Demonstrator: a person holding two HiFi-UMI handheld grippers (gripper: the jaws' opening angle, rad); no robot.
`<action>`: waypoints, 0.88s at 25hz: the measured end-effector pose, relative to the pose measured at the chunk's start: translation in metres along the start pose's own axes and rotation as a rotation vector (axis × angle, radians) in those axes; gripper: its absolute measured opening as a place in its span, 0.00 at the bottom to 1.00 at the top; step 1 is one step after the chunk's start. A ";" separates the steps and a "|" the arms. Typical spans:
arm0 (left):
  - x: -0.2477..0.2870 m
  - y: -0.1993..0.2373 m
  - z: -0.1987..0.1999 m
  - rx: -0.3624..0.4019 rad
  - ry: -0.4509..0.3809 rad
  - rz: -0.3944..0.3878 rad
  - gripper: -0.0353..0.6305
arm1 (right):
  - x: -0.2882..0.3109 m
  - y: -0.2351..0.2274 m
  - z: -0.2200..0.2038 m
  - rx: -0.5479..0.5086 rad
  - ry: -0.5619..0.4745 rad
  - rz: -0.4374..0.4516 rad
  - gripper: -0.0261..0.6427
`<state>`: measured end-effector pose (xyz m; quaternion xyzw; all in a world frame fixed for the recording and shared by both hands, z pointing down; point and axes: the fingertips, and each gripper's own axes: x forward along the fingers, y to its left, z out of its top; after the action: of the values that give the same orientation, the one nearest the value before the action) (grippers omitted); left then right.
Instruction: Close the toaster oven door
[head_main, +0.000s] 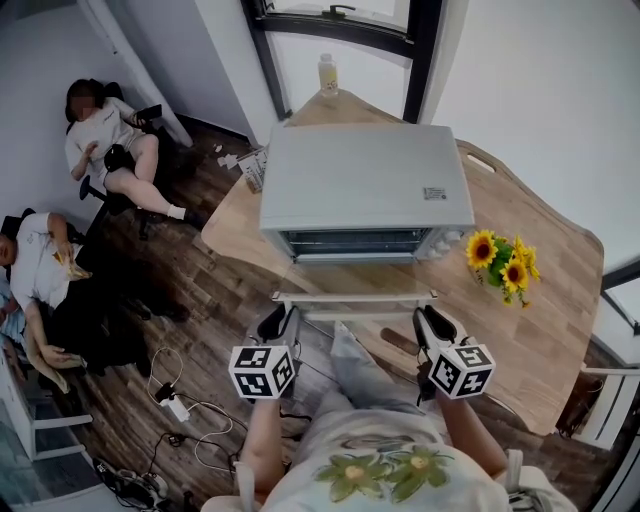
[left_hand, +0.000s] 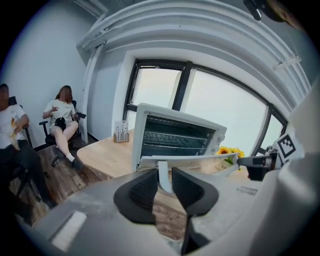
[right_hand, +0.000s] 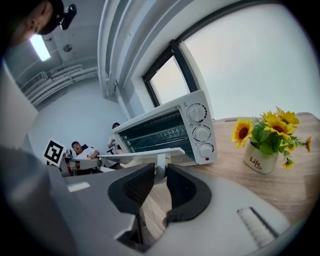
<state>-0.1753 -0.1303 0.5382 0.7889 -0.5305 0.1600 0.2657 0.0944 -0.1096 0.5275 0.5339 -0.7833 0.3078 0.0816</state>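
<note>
Clamping the level door's (head_main: 355, 297) crosswise handle (left_hand: 163, 175): left gripper (head_main: 281, 322) and right gripper (head_main: 428, 322) fingers (right_hand: 183, 190).

From my remote station I see the white toaster oven (head_main: 365, 180) standing upright on the pale wooden table (head_main: 540, 300), its boxy top plain and flat and its mouth turned toward me. Its door (head_main: 355, 297) is open, hinged down from the bottom edge until it lies roughly level, jutting out in front of the cavity. A slim white handle (head_main: 365, 313) runs along the door's free edge, carried on short posts. A wire rack (left_hand: 172, 136) shows inside the dark cavity, and three round knobs (right_hand: 201, 133) are stacked down the right of the front panel.
</note>
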 end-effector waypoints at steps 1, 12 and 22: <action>0.000 0.000 0.001 0.005 0.006 0.001 0.21 | 0.000 0.000 0.001 0.002 0.000 0.001 0.16; 0.004 0.000 0.020 -0.011 -0.022 0.003 0.21 | 0.004 0.002 0.020 0.026 -0.038 0.012 0.16; 0.008 0.002 0.036 -0.038 -0.037 -0.005 0.21 | 0.008 0.002 0.037 0.048 -0.059 0.024 0.15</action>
<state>-0.1749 -0.1581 0.5136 0.7879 -0.5364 0.1346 0.2710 0.0967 -0.1366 0.5013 0.5352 -0.7840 0.3118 0.0418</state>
